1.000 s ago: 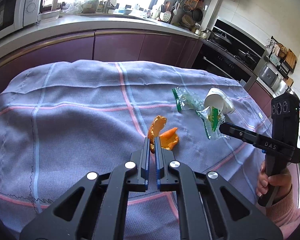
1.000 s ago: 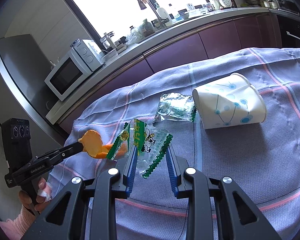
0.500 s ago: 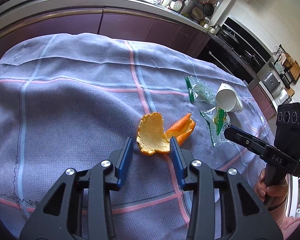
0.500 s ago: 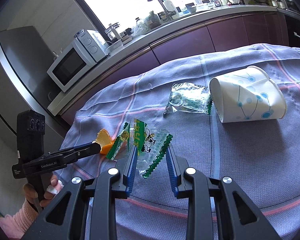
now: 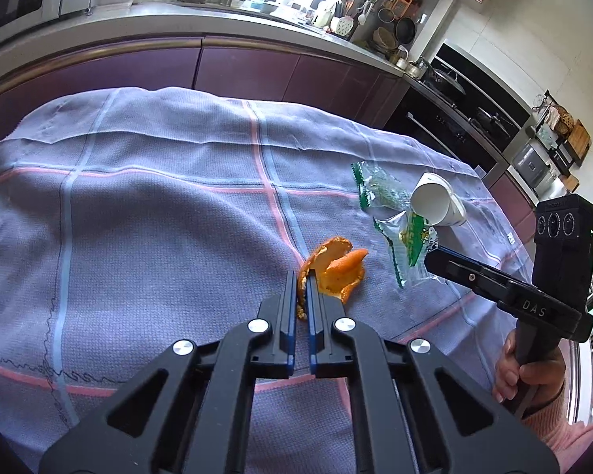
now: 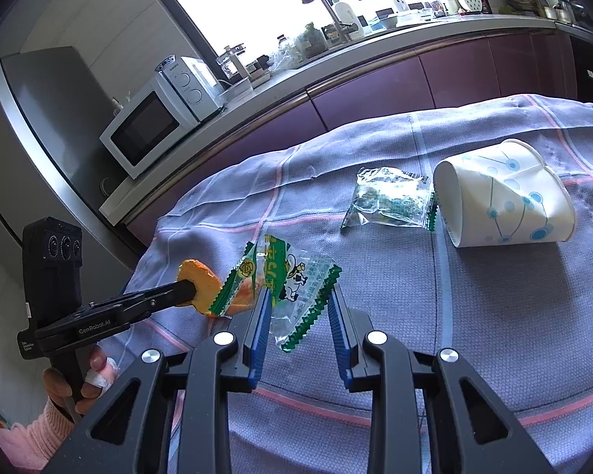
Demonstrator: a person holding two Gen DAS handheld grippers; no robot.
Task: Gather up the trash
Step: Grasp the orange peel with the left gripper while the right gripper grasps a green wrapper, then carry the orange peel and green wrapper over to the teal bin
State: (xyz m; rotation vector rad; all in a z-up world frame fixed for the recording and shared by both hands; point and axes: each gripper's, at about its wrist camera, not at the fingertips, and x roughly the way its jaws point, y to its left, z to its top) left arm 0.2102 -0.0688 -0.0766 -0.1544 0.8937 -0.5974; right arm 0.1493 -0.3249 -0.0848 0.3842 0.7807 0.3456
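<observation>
My left gripper (image 5: pixel 302 276) is shut on the edge of an orange peel (image 5: pixel 338 270), which also shows in the right wrist view (image 6: pixel 199 286) at the left gripper's tip. My right gripper (image 6: pixel 298 296) is open, its jaws on either side of a green-and-clear cow-print wrapper (image 6: pixel 292 288) lying on the cloth; the wrapper also shows in the left wrist view (image 5: pixel 405 243). A second clear wrapper with green edge (image 6: pixel 391 199) lies farther back, beside a white paper cup with blue dots (image 6: pixel 502 201) on its side.
A lilac checked cloth (image 5: pixel 138 217) covers the table. Behind it run purple cabinets (image 5: pixel 237 71) and a counter with a microwave (image 6: pixel 158 114). An oven wall (image 5: pixel 462 118) stands at the right.
My left gripper opened around the orange peel, then shut on its edge. The right gripper stayed open around the cow-print wrapper.
</observation>
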